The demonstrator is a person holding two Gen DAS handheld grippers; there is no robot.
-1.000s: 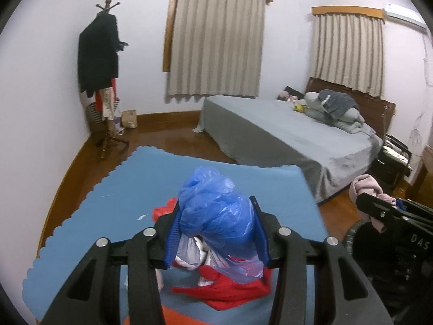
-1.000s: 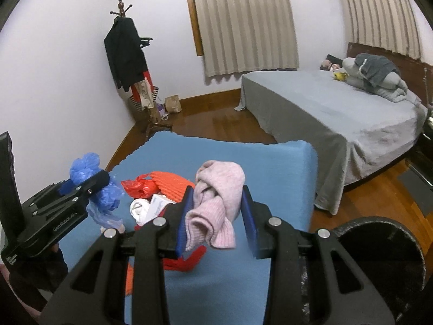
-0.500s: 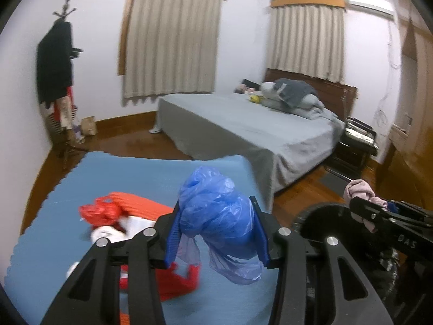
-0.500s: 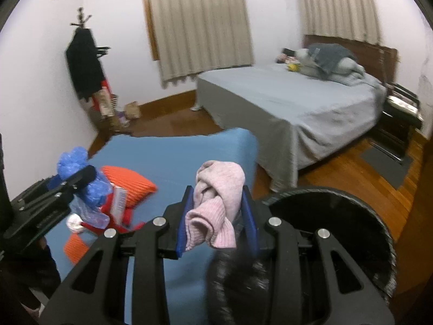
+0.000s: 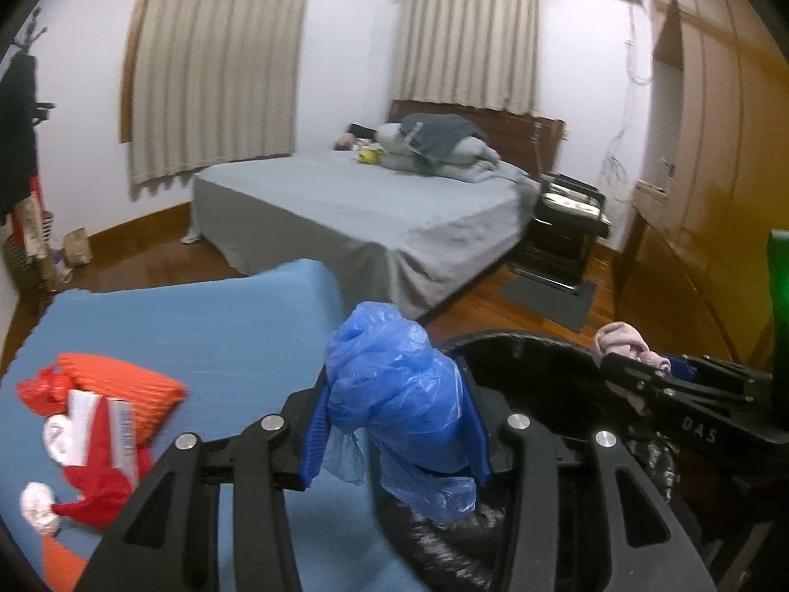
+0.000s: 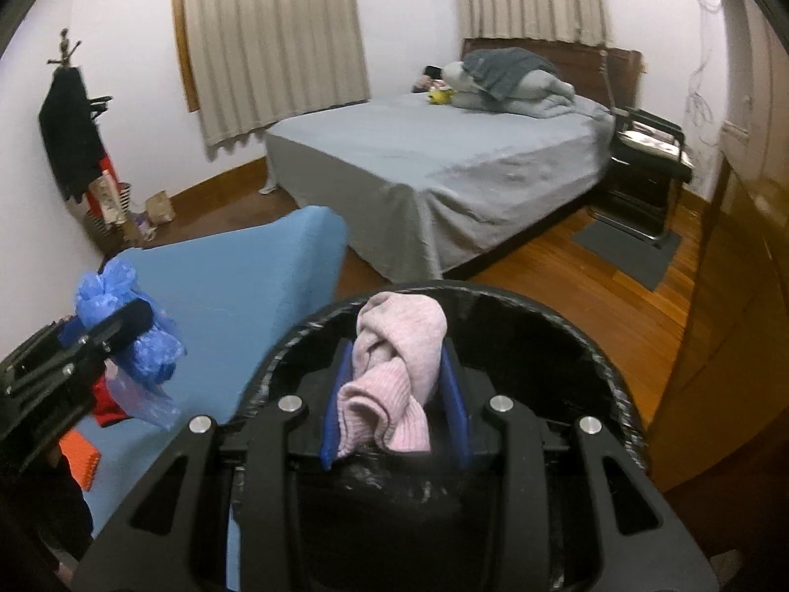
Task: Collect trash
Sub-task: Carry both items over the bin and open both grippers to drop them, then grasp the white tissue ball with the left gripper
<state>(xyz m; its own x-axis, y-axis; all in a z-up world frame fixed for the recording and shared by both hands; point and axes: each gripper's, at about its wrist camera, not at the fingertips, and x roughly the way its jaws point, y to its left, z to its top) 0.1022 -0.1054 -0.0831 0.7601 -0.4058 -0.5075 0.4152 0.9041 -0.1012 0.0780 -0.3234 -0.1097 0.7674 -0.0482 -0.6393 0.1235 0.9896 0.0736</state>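
Note:
My left gripper [image 5: 397,419] is shut on a crumpled blue plastic bag [image 5: 394,385], held at the left rim of a black bin [image 5: 522,345]. My right gripper [image 6: 394,394] is shut on a pink knitted cloth [image 6: 394,350] and hangs over the open mouth of the black bin [image 6: 582,345]. The right wrist view shows the left gripper [image 6: 118,325] with the blue bag [image 6: 123,330] to the left, over the blue mat. More trash lies on the mat at left: a red bag [image 5: 42,389], an orange ribbed piece [image 5: 123,385], white paper [image 5: 89,419] and red cloth [image 5: 98,488].
A blue foam mat [image 5: 197,315] covers the floor at left. Behind it stands a grey bed [image 5: 355,207], with a black nightstand [image 5: 567,232] and a wooden wardrobe [image 5: 715,197] to the right. A coat rack [image 6: 74,138] stands by the far left wall.
Both grippers have swung right, off the mat and its trash pile, to the black bin. The pink cloth now hangs over the bin's mouth, the blue bag at its rim.

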